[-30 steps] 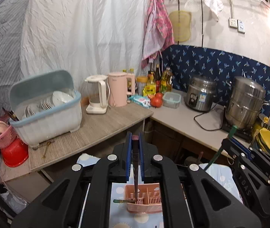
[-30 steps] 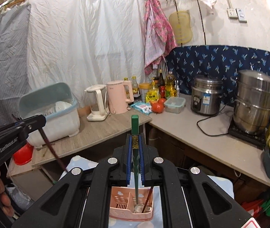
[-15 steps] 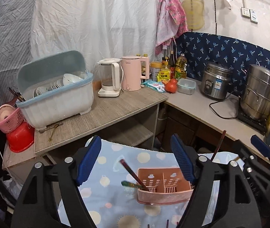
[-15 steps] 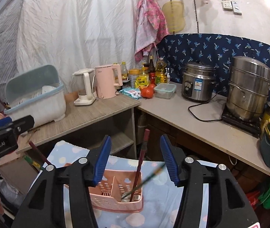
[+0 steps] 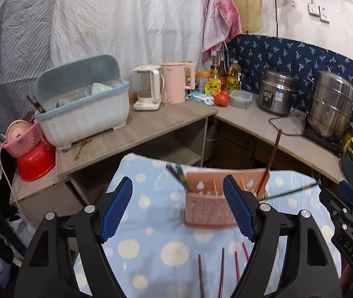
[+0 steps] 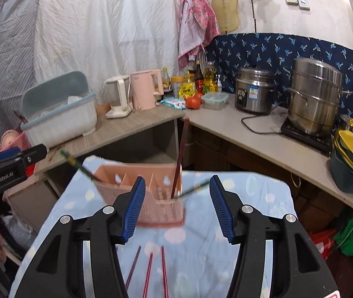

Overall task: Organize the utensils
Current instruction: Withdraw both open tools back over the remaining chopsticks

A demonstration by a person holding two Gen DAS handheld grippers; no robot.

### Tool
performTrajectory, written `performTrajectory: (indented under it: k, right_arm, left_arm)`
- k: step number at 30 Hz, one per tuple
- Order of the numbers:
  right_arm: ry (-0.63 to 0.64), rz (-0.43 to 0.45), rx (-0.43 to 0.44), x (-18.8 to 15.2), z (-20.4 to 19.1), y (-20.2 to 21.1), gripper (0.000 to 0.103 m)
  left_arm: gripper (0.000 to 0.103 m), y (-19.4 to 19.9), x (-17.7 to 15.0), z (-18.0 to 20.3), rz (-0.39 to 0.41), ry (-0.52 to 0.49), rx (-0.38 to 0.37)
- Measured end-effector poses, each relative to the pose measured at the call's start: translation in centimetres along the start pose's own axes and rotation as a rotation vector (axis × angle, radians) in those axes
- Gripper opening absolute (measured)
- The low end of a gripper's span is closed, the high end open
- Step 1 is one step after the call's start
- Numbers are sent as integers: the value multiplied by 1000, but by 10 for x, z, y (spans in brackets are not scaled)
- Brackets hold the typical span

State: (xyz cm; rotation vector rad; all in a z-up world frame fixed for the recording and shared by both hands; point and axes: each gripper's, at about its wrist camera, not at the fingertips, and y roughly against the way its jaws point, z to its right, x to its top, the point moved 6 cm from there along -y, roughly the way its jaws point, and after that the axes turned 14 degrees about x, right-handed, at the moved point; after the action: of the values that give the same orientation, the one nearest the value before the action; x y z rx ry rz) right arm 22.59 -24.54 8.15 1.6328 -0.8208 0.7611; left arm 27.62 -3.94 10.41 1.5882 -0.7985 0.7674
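A: Left gripper (image 5: 177, 207)?
B: Spread wide, gripping nothing. Right gripper (image 6: 174, 207) parted less far, also empty.

A: Pink utensil holder (image 6: 149, 198)?
B: Upright mid-cloth on the dotted blue tablecloth (image 6: 238, 223), just beyond both sets of fingertips. Chopsticks leaning out of both ends: a red chopstick (image 6: 180, 159) near upright, a green chopstick (image 6: 192, 188) slanting low to the right.

A: Open room?
B: Bare cloth either side of the holder; far edge of the cloth close behind it. Nearer in, loose chopsticks (image 6: 149, 270) lying flat below the jaws.

A: Beyond?
B: Wooden counter (image 5: 136, 134), well apart.
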Motion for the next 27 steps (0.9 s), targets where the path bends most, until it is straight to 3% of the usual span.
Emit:
performTrajectory:
  k: [11, 19, 27]
  right_arm:
    - [-18, -147, -17, -115, -7, 31, 52]
    - [-51, -300, -26, -205, -7, 25, 50]
    - [-81, -370, -28, -248, -8, 10, 43]
  left_arm:
    - [71, 17, -119, 0, -144, -51, -24]
    - [69, 13, -206, -4, -284, -83, -38]
    - [69, 20, -258, 0, -363, -120, -63]
